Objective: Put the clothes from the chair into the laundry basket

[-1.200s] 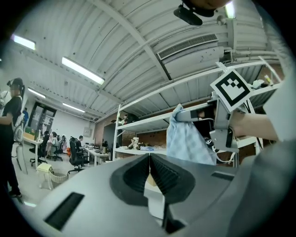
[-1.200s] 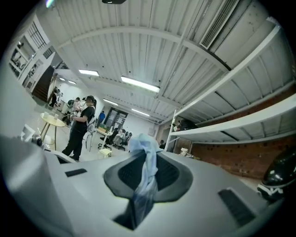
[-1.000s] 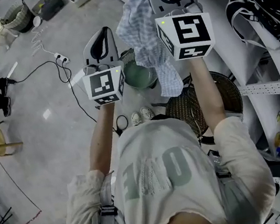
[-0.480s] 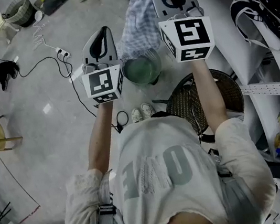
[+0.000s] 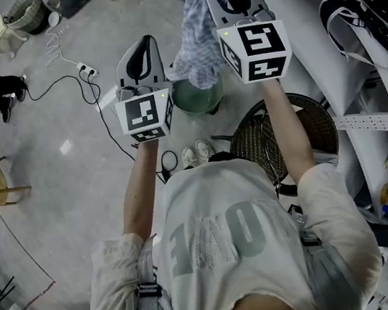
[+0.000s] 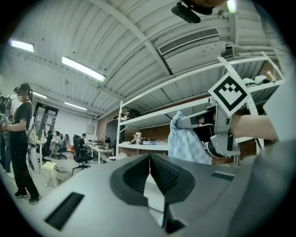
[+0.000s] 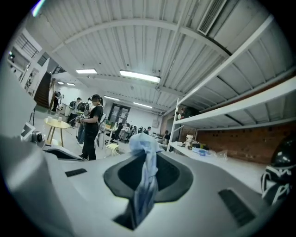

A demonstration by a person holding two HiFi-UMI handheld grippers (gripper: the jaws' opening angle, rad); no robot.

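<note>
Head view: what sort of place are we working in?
Probably an open workshop-office: tall metal shelving, people seated at desks, and a bare concrete floor with a power strip and trailing cable.

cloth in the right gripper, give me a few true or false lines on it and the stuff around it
1. The right gripper is shut on the cloth. True.
2. The left gripper holds a garment too. False: its jaws are together with nothing between them.
3. In the head view the cloth hangs over the green basket. True.
4. The cloth lies on the chair. False: it hangs from the right gripper, off to the side of the wicker chair.
5. The basket stands on the chair. False: it stands on the floor beside the chair.
</note>
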